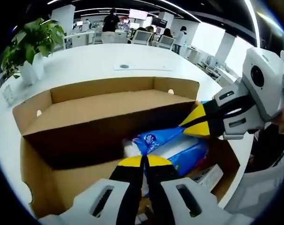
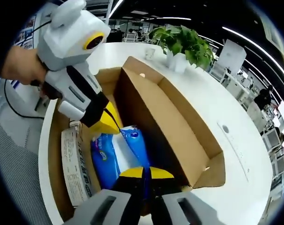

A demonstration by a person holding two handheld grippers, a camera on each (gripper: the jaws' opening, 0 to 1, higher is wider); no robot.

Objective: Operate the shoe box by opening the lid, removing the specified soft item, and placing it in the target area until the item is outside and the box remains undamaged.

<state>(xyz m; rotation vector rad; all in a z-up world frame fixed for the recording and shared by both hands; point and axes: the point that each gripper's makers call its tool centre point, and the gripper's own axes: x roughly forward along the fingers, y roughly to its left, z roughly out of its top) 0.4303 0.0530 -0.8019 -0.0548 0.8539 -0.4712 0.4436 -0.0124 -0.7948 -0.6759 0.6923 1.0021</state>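
Observation:
An open cardboard shoe box (image 1: 62,187) sits on a white round table (image 1: 109,58), its lid (image 1: 109,112) raised and tilted back. Inside lies a soft blue and white pack (image 1: 188,157). My left gripper (image 1: 143,159) is shut on the pack's gathered end. The right gripper (image 1: 191,124) comes in from the right, its yellow tips closed on the lid's front corner. In the right gripper view, my right gripper (image 2: 145,169) pinches the lid (image 2: 179,136) edge. There the left gripper (image 2: 111,123) grips the pack (image 2: 104,161) from above, held by a person's hand.
A printed paper sheet (image 2: 73,164) lies along the box wall beside the pack. A potted plant (image 1: 31,47) in a white pot stands on the table beyond the box. Desks, screens and people fill the office behind. The table edge runs close to the box.

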